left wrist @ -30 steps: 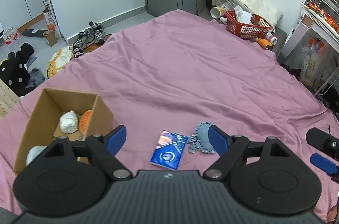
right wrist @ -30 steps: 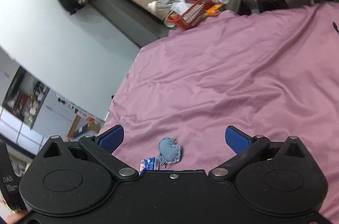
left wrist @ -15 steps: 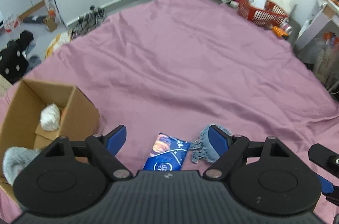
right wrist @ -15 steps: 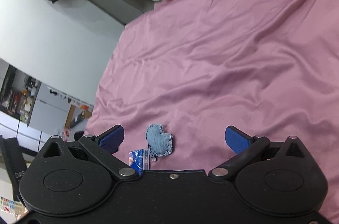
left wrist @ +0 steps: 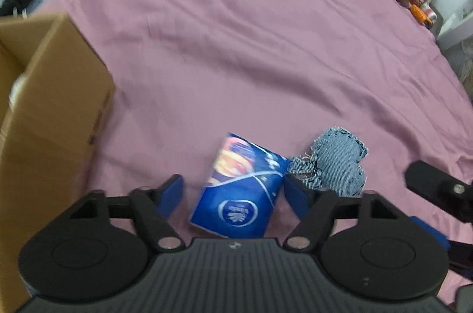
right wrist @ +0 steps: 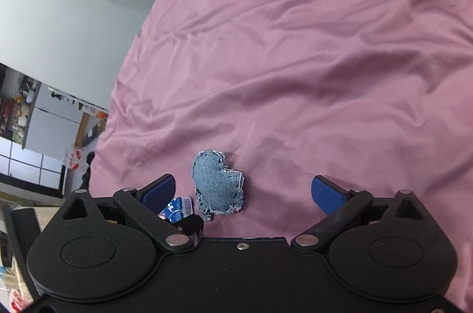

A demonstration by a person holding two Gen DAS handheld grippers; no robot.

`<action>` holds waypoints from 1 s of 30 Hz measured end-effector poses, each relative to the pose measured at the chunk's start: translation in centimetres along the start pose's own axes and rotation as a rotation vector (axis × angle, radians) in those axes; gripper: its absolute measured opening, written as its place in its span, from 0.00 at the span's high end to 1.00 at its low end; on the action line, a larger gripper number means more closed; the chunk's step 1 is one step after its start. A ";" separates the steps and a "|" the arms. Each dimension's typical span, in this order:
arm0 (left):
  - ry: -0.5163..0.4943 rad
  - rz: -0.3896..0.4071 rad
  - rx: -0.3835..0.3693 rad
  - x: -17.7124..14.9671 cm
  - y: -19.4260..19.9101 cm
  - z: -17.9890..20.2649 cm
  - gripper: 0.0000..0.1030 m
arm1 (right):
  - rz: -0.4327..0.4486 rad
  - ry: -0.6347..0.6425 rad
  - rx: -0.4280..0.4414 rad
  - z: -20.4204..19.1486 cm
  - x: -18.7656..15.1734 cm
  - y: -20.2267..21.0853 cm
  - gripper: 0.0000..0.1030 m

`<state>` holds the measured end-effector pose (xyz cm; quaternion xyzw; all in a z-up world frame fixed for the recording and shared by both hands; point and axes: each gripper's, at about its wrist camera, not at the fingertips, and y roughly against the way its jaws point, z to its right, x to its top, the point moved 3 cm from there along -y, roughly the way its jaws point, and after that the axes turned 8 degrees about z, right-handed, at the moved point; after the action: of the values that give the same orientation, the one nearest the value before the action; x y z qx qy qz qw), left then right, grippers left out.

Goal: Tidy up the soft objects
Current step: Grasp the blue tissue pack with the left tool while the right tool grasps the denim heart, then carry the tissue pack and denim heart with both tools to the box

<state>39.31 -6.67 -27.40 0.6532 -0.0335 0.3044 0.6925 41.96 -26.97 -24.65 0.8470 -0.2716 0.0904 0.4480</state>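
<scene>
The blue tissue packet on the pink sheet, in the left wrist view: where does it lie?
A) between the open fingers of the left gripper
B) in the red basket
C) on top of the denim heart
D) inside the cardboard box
A: the blue tissue packet lies flat on the pink sheet between the open fingers of the left gripper, not yet gripped.

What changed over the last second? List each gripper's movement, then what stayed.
The left gripper dropped toward the blue tissue pack, now between its open fingers, ungrasped. The right gripper closed in on the denim heart, also open. Pack, heart and cardboard box stayed put on the pink sheet.
</scene>
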 end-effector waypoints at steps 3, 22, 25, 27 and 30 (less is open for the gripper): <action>-0.010 -0.004 0.012 -0.6 -0.4 0.1 0.46 | -0.011 0.030 -0.017 -0.6 -0.3 -1.0 0.06; 0.129 -0.047 0.025 -1.0 0.3 -0.5 0.48 | -0.017 0.192 -0.005 -3.8 -1.2 -1.2 0.77; 0.137 -0.063 -0.011 -1.1 1.1 -1.4 0.48 | 0.006 0.203 0.013 -4.4 -1.2 0.0 0.77; 0.143 -0.059 0.000 -1.4 1.9 -2.3 0.48 | 0.018 0.207 0.025 -5.0 -1.1 0.5 0.79; 0.150 -0.051 0.007 -1.8 3.2 -3.6 0.48 | 0.033 0.221 0.045 -5.9 -1.3 1.4 0.79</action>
<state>35.09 -4.15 -25.89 0.6317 0.0361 0.3346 0.6984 40.65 -22.41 -20.71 0.8371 -0.2324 0.1966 0.4546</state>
